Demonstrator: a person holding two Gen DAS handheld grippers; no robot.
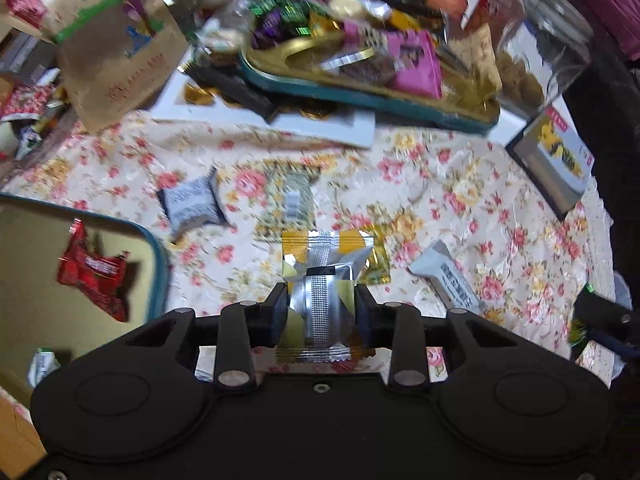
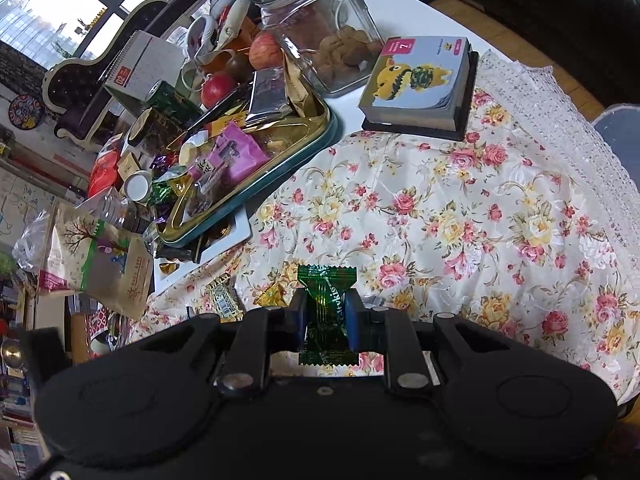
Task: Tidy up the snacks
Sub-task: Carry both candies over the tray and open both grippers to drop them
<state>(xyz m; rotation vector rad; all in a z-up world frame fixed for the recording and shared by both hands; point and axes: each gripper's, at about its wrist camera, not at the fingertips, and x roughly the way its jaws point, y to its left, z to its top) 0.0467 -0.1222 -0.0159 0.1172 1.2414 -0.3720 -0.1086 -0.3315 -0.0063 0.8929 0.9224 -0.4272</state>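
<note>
My left gripper (image 1: 321, 300) is shut on a silver and yellow snack packet (image 1: 325, 280), held above the floral cloth. A gold tray with a teal rim (image 1: 158, 256) lies at the left, holding a red packet (image 1: 94, 270). On the cloth lie a grey-blue packet (image 1: 192, 204), a yellow patterned packet (image 1: 288, 200) and a grey bar (image 1: 450, 278). My right gripper (image 2: 325, 316) is shut on a green foil candy (image 2: 326, 308), above the cloth. A second teal-rimmed tray (image 2: 296, 160) at the back is heaped with snacks; it also shows in the left wrist view (image 1: 360, 98).
A glass jar of cookies (image 2: 328, 28) and a block calendar (image 2: 420, 80) stand at the back right. A paper bag (image 1: 108, 52) leans at the back left. Apples (image 2: 264, 50), a white frame (image 1: 320, 122) and other clutter crowd the far side.
</note>
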